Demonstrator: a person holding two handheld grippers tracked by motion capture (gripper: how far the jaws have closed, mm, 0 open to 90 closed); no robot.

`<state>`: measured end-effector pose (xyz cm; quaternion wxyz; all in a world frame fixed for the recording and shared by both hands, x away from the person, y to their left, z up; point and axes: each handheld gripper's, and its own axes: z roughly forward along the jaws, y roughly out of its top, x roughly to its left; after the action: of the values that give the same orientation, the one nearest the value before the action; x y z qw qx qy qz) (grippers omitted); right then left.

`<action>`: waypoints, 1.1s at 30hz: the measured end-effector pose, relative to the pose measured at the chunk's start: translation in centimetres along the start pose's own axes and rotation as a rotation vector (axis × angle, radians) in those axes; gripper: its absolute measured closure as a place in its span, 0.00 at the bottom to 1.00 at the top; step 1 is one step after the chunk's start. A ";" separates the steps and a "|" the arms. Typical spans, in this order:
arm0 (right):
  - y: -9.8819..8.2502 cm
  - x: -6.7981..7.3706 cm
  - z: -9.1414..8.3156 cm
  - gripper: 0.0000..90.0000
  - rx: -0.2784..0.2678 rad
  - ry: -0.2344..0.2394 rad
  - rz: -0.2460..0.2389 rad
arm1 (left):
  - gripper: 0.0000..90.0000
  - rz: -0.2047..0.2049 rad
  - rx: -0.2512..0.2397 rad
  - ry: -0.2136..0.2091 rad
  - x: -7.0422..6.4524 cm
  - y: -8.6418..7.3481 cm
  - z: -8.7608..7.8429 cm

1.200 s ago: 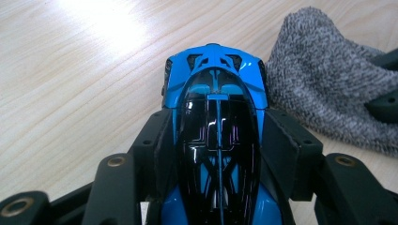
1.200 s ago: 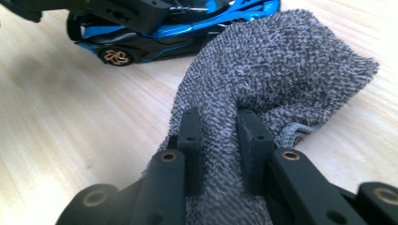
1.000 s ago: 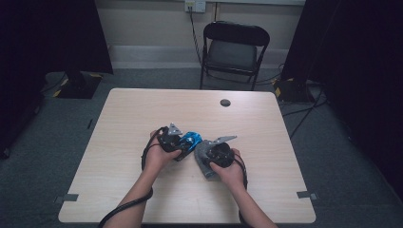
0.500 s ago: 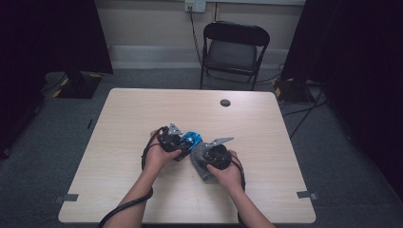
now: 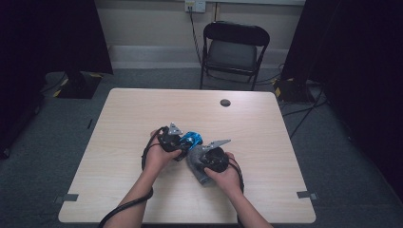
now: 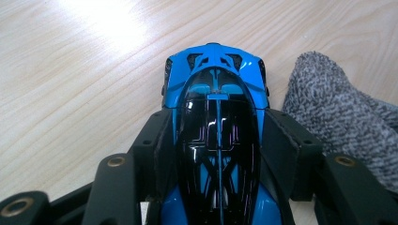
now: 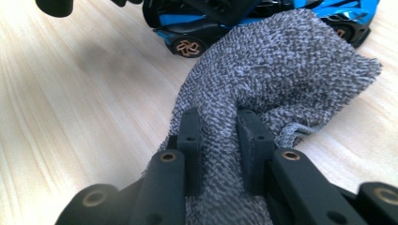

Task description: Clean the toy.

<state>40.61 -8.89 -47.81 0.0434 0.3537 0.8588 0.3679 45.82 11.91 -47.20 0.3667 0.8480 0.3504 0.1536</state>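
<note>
The left hand-held gripper clamps the blue toy car by its sides on the worktop, while the right hand-held gripper pinches a grey cloth lying against the car. Both grips look secured. Wiping the car seems to be the work left, judging by the cloth resting at its side.

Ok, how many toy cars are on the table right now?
1. The blue toy car sits mid-table, clamped in the left gripper, beside the grey cloth pinched by the right gripper.
</note>
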 end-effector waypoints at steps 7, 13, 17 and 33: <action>0.0 0.6 0.2 0.82 -0.002 0.025 -0.008 | 0.50 -0.001 0.000 0.003 0.0 0.0 0.0; -0.1 1.2 0.4 0.82 -0.003 0.040 -0.016 | 0.50 0.000 -0.002 0.002 0.0 -0.1 0.0; 0.0 1.5 0.4 0.82 -0.001 0.052 -0.020 | 0.50 0.006 0.001 0.006 0.0 0.0 0.0; -0.1 2.8 0.9 0.82 -0.005 0.105 -0.053 | 0.50 0.010 -0.001 0.012 0.0 -0.1 -0.1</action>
<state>38.76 -6.58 -48.04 0.0087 0.3111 0.8680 0.3871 45.73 12.00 -47.20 0.3641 0.8486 0.3485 0.1607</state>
